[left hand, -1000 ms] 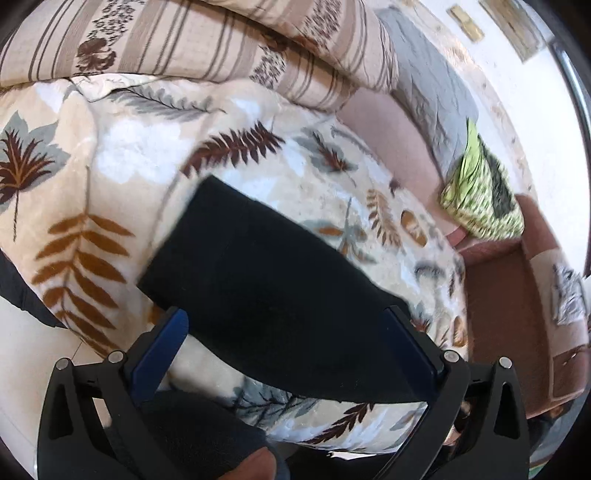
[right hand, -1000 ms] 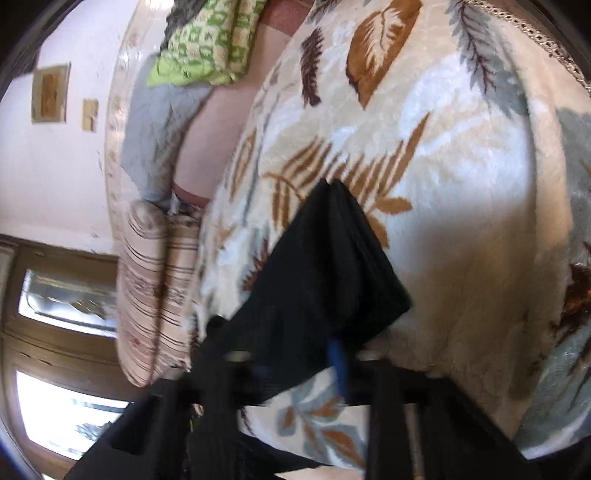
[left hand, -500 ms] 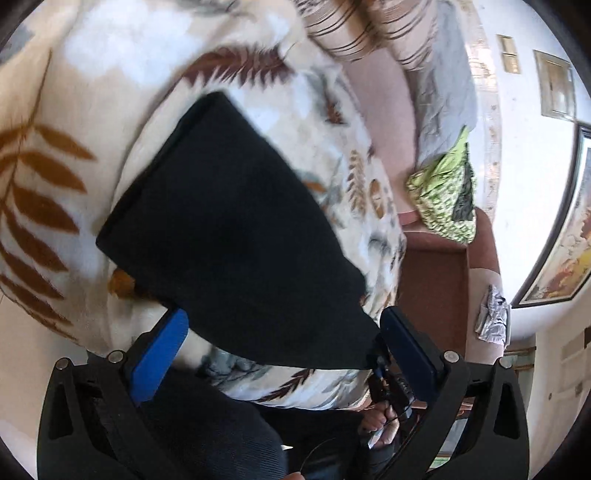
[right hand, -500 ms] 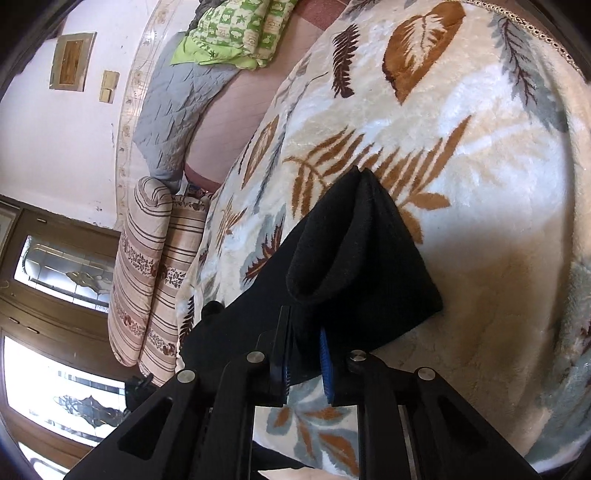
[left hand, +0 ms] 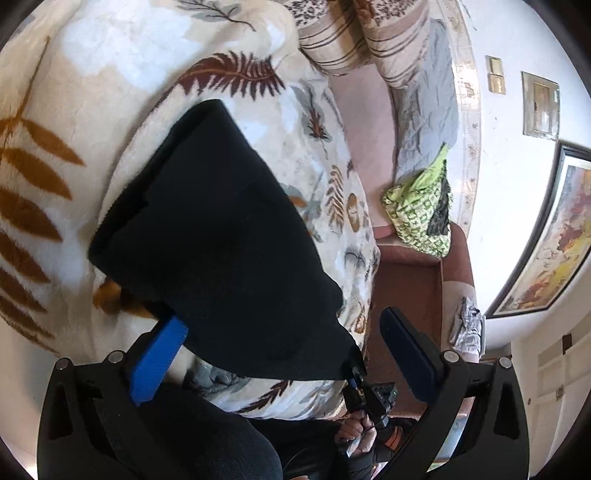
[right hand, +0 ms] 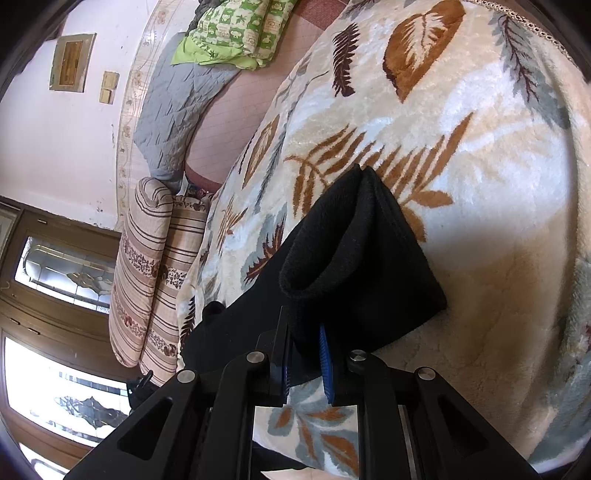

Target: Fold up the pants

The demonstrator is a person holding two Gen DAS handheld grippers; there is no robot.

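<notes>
**On the leaf blanket: black pants, half folded, one claw pinching**

On the bed, the black pants [left hand: 221, 236] lie in a folded stack on the cream leaf-print blanket [left hand: 92, 92], close to the edge nearest me. From my right claw's view, the top layer [right hand: 354, 266] is curled up into an open loop, so it's not lying flat there.

My right gripper [right hand: 304, 354] is nearly pressed together and pinching the near edge of the pants, black cloth squeezed between the two blue pads. My left gripper [left hand: 280, 343] is spread wide; its blue finger [left hand: 157, 360] sits right at the pants' lower corner, maybe brushing the cloth, hard to say from this angle. The other finger hangs off past the bed's edge, gripping nothing.

Further out: striped bolster pillows [right hand: 155, 266] at one end of the bed, a grey quilt [right hand: 173, 114] along the wall, and a green patterned cloth [right hand: 236, 29] bunched beyond it. A framed painting [left hand: 546, 236] hangs on the wall.
</notes>
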